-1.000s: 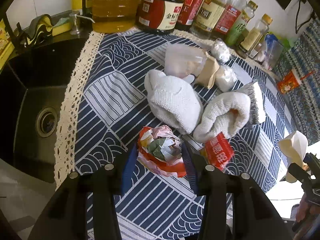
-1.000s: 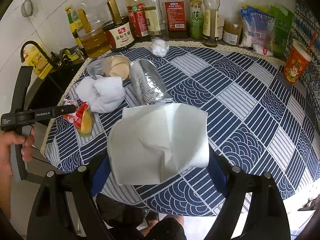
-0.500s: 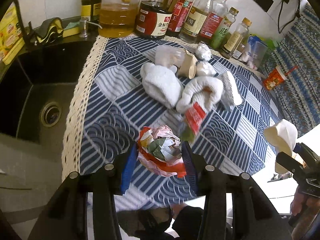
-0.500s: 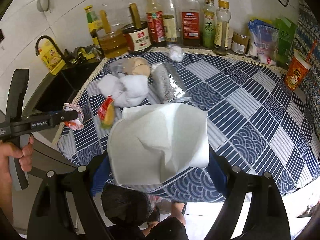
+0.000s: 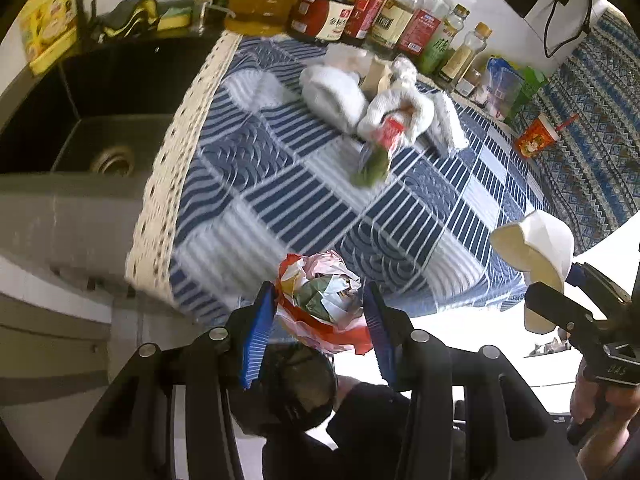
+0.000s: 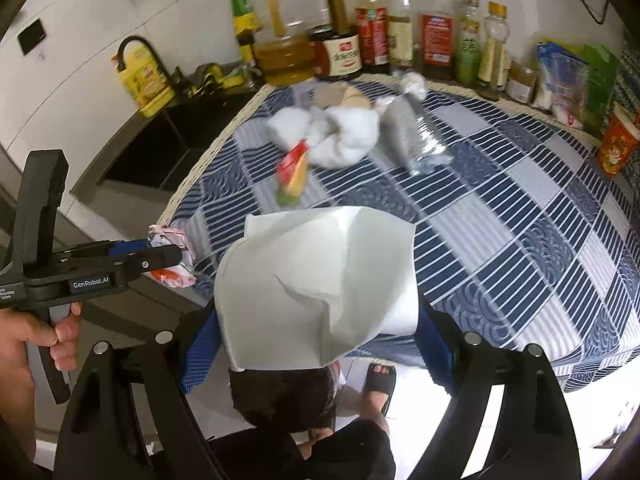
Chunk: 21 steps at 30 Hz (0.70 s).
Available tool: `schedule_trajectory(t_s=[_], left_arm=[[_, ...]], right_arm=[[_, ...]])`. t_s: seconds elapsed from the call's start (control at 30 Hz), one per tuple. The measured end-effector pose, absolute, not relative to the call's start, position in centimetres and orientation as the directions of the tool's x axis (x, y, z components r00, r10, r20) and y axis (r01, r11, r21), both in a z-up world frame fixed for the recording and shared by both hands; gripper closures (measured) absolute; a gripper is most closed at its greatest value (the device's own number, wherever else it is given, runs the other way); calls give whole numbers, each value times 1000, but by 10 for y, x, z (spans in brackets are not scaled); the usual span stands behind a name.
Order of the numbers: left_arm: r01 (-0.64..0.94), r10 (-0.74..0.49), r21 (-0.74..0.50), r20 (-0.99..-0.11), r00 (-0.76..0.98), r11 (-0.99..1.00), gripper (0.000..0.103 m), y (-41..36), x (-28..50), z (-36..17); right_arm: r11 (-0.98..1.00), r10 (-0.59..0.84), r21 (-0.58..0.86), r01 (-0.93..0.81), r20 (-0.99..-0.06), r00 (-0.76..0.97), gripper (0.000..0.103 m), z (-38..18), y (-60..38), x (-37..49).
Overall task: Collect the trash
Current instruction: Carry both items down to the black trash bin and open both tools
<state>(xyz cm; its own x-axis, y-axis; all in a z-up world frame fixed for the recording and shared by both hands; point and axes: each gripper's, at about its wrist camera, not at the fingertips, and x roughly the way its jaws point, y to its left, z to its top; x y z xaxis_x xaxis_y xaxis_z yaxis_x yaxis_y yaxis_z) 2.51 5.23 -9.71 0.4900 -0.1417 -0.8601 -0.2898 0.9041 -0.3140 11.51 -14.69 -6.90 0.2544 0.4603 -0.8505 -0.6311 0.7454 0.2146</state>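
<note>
My left gripper [image 5: 320,320] is shut on a crumpled red, pink and green wrapper [image 5: 320,304], held past the counter's front edge. From the right wrist view the left gripper [image 6: 168,256] shows at left with the wrapper [image 6: 172,240]. My right gripper [image 6: 316,340] is shut on a crumpled white paper cup [image 6: 316,284], also past the front edge; the cup shows in the left wrist view [image 5: 536,244]. A red and green snack packet [image 5: 380,148] lies on the blue patterned cloth [image 5: 280,184] beside white towels [image 5: 332,96]. A dark bin [image 6: 280,396] sits below.
A foil-wrapped roll [image 6: 412,132] and a brown paper piece [image 6: 352,100] lie near the towels. Sauce and oil bottles [image 6: 376,40] line the back wall. A black sink [image 5: 92,120] is at left. An orange drink cup [image 6: 616,144] stands at right.
Both grippers have pulled back and risen away from the counter, carrying the wrapper and the white cup past its front edge. The dark bin has come into view below.
</note>
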Motion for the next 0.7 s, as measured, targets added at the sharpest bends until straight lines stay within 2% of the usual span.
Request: schedule_trajectory(t_s=[0.7], left_arm=[[-396,-212,-358,-906,366,846,59,57,-49,-187]], right_arm=[[644,409,248,-724,-911,52,19,-135,-101,42]])
